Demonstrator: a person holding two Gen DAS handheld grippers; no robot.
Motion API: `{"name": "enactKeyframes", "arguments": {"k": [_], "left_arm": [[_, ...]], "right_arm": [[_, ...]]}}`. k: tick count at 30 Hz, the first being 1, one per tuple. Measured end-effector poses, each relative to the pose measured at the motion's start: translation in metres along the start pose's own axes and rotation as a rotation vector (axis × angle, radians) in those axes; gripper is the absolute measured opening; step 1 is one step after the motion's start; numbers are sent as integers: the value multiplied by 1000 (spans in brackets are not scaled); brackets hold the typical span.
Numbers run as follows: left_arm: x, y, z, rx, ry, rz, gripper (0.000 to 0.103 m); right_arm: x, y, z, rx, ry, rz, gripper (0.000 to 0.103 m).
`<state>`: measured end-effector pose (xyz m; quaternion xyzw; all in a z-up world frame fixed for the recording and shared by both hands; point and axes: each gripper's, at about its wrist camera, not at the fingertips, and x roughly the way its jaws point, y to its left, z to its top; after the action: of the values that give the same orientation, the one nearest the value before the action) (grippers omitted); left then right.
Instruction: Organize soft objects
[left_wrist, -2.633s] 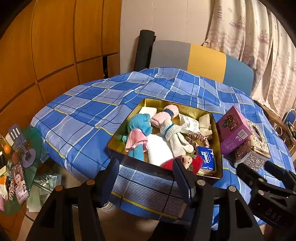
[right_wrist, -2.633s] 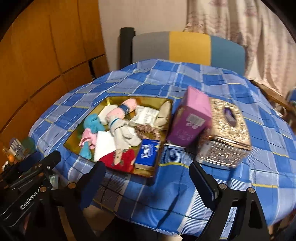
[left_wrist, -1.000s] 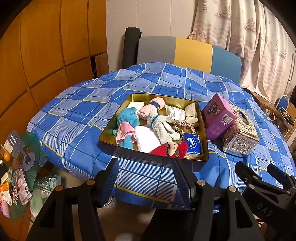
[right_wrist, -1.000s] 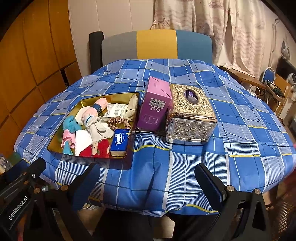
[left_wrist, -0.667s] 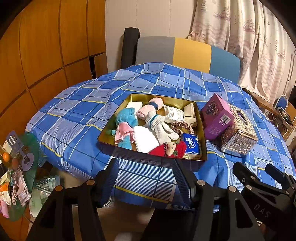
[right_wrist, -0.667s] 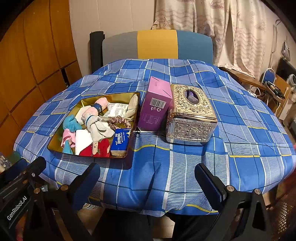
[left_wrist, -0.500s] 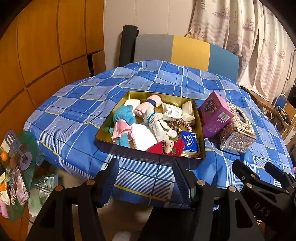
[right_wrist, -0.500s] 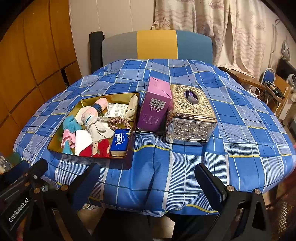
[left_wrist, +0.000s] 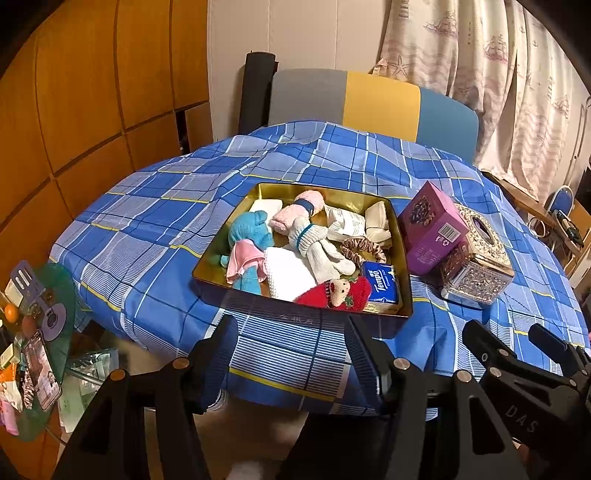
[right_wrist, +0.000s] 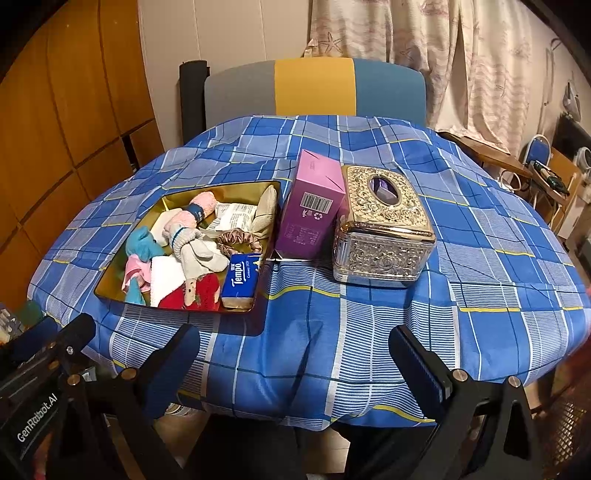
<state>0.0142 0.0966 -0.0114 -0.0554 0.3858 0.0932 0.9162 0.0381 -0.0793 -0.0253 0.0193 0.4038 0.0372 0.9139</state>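
Observation:
A gold tin tray (left_wrist: 236, 240) (right_wrist: 122, 254) sits on the blue checked tablecloth and holds several soft things: a blue plush toy (left_wrist: 247, 236) (right_wrist: 142, 245), rolled socks (left_wrist: 314, 243) (right_wrist: 192, 247), a white cloth (left_wrist: 290, 271), a red plush (left_wrist: 340, 291) (right_wrist: 199, 293), a scrunchie (left_wrist: 364, 249) and a blue tissue pack (left_wrist: 380, 282) (right_wrist: 242, 280). My left gripper (left_wrist: 291, 332) hangs open off the table's near edge, in front of the tray, nothing between its fingers. My right gripper (right_wrist: 295, 349) stands open too, wider, before the table's middle.
A purple carton (left_wrist: 430, 230) (right_wrist: 314, 210) and an ornate silver tissue box (left_wrist: 476, 264) (right_wrist: 384, 229) stand right of the tray. A grey, yellow and blue chair back (right_wrist: 314, 86) rises behind the table. A cluttered green side table (left_wrist: 40, 321) lies low left.
Both views pulled back from the table between the oldest frames and a second ago; since then they barely shift. Both grippers stay open and empty.

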Motion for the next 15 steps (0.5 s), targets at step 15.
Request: {"name": "enactKeyframes", "arguments": {"k": [15], "left_arm": [[3, 0, 0, -5, 13, -13, 61]], "right_arm": [[3, -2, -1, 1, 11, 1, 103]]}}
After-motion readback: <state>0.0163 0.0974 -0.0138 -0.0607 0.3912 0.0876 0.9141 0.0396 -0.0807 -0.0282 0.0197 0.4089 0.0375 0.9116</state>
